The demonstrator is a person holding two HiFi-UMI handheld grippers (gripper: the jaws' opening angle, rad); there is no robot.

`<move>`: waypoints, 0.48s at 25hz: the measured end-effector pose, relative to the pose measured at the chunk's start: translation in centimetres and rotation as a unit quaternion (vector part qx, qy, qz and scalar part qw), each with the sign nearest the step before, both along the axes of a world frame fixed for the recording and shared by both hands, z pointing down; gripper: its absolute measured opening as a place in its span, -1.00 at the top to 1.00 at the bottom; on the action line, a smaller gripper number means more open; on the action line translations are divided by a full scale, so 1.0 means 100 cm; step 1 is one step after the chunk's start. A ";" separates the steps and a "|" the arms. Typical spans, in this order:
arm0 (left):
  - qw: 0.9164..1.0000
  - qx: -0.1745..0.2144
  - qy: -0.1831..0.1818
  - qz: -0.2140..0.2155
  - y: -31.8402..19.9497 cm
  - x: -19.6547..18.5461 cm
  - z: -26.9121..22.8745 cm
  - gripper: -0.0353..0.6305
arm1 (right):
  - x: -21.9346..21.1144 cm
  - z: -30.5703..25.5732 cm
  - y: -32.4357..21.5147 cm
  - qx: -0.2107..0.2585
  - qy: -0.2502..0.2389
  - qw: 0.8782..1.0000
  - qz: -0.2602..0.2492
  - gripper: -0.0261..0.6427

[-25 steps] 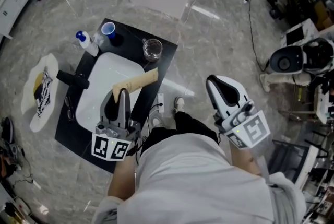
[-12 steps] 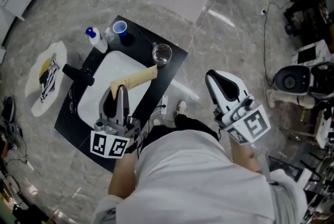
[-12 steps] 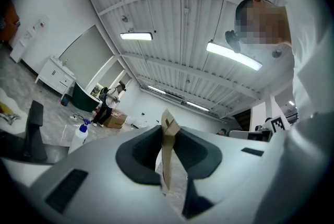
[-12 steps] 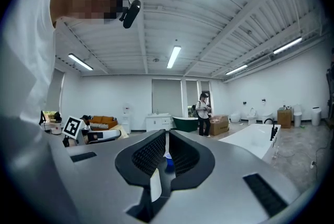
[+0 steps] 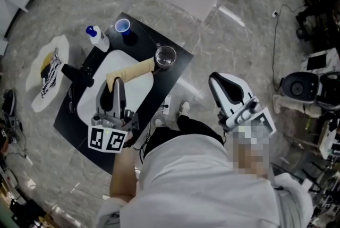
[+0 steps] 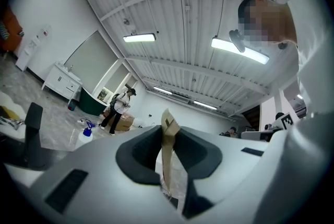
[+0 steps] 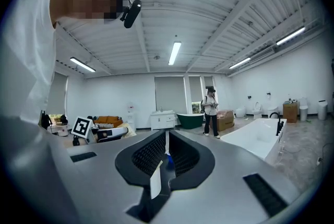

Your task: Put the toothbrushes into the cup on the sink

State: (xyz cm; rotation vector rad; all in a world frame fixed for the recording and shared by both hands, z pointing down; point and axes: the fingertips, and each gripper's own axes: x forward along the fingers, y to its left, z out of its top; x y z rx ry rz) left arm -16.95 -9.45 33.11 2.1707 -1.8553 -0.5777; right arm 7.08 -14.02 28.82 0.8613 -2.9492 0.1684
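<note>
Bright showroom, grey marble floor (image 5: 249, 30), and on it a black desk (image 5: 174, 74) with a smooth white sink basin (image 5: 137, 89). The left tongs (image 5: 115, 83) hang over the basin, clamped on one end of a long, flat tan cardboard packet (image 5: 133, 69), probably a boxed toothbrush, held level so its free end reaches just beside the clear glass cup (image 5: 165, 56) on the rim. The right tongs (image 7: 166, 150) wait well apart, pinched on a slim white-and-blue piece (image 7: 155, 178), likely the other toothbrush, ready for its turn.
</note>
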 end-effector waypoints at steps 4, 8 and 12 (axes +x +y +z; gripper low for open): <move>1.000 -0.010 0.007 -0.004 -0.016 -0.001 0.012 0.69 | 0.000 0.007 -0.007 -0.009 0.004 1.000 -0.004 0.78; 1.000 -0.017 0.013 -0.004 -0.031 0.003 0.024 0.69 | 0.000 0.013 -0.012 -0.014 0.008 1.000 -0.013 0.78; 0.999 -0.030 0.017 -0.001 -0.045 0.005 0.038 0.69 | -0.003 0.024 -0.021 -0.028 0.004 0.999 -0.016 0.79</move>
